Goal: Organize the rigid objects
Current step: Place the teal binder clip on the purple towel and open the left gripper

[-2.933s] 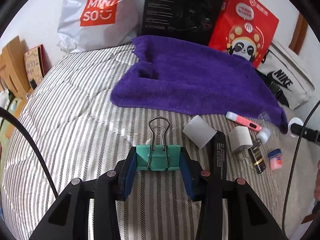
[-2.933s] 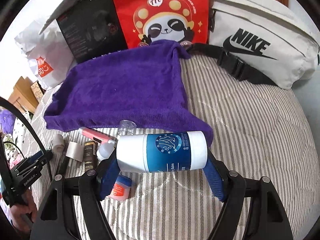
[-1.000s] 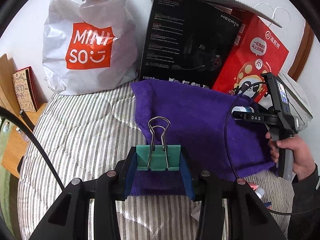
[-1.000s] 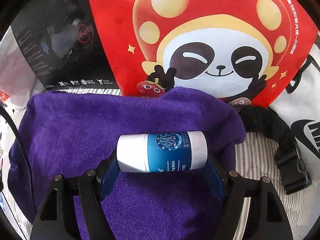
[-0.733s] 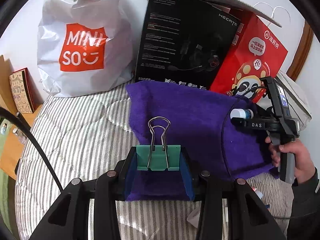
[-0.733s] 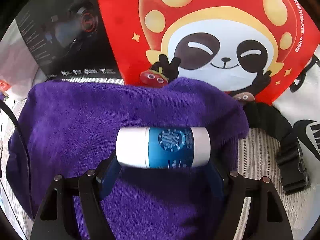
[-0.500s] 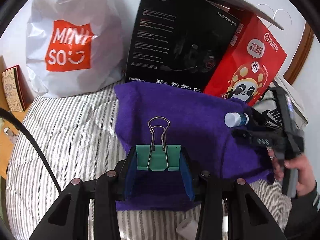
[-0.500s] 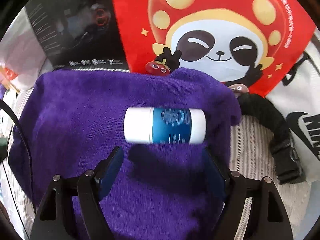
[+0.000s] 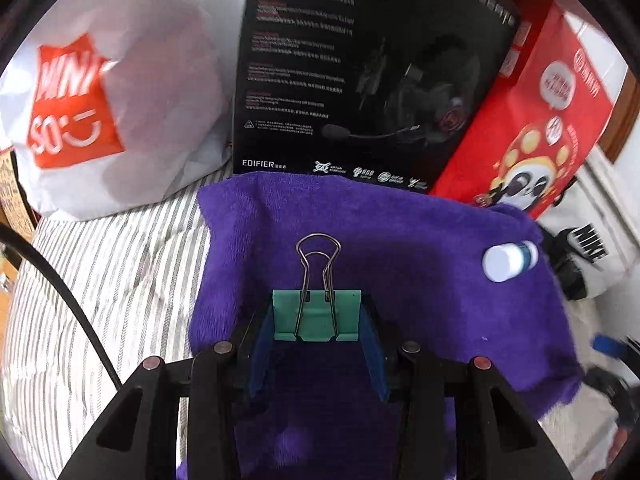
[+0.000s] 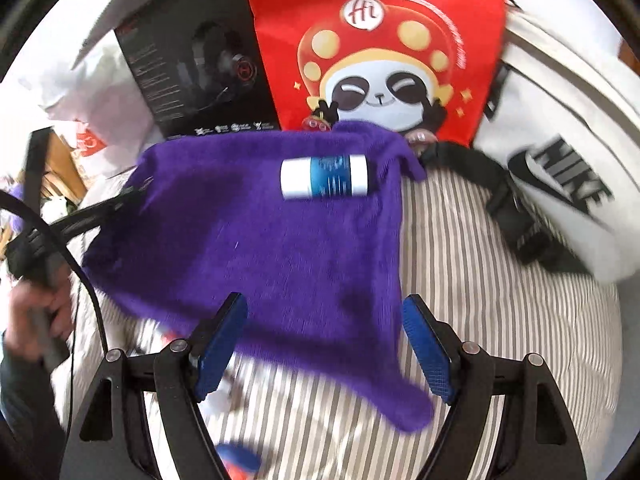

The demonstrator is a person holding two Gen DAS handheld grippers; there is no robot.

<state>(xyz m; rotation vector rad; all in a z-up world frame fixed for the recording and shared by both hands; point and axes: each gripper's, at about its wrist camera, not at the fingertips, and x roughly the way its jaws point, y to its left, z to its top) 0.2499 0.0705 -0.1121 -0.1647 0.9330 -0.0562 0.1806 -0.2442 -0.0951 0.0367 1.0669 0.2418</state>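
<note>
Left tongs [image 9: 318, 354] clenched on the green binder clip [image 9: 317, 314], held above the purple towel's [image 9: 400, 240] near-left edge, presumably for placement there; white-and-blue balm bottle [image 10: 324, 176] lies on its side at the towel's far-right corner; right tongs [image 10: 324, 344] released, empty.

This is a bedroom in a home. Under the tongs lies a bed [image 10: 500, 292] with a grey-striped quilt and a purple towel [image 10: 288, 248] spread on it. Beyond the tongs, shopping things lean against the white wall: a shop bag [image 9: 100, 112], a headset box [image 9: 360, 80], a red panda bag [image 10: 380, 40] and a white sports bag [image 10: 560, 152].
</note>
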